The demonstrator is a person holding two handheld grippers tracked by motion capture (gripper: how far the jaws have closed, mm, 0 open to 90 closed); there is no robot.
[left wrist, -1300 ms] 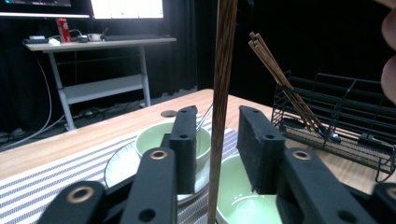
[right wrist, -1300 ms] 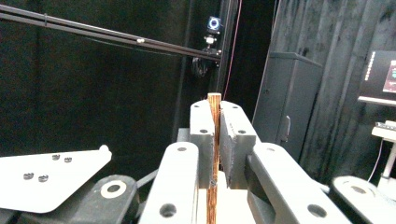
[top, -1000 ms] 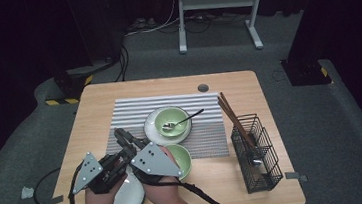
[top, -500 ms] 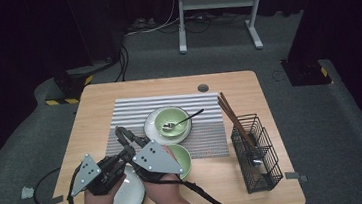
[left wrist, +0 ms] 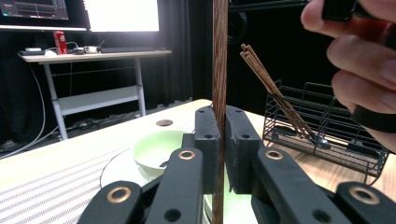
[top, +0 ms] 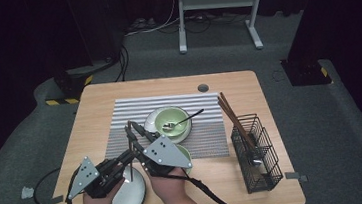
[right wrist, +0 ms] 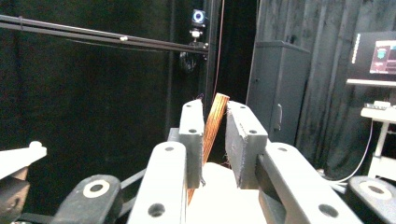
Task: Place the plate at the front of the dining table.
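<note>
A brown chopstick [top: 131, 168] stands nearly upright over the near-left of the table. My left gripper [top: 130, 158] is shut on its lower part; in the left gripper view the chopstick [left wrist: 219, 56] runs straight up between the closed jaws of the left gripper [left wrist: 220, 116]. My right gripper [top: 132, 130] sits at the stick's top end. In the right gripper view the chopstick [right wrist: 212, 126] leans across a narrow gap in the right gripper [right wrist: 215, 112], which is wider than the stick. The person's right hand [left wrist: 364, 70] is close by.
A green bowl [top: 170, 119] with a spoon [top: 185, 119] sits on a white plate on the striped mat [top: 134, 111]. A second green bowl [top: 186, 154] lies under the right hand. A white plate [top: 123, 200] is at the near edge. A wire basket [top: 256, 150] holds more chopsticks [top: 233, 114].
Both grippers have shifted only slightly, the left one a little toward the near-left. The chopstick stays upright in the left gripper.
</note>
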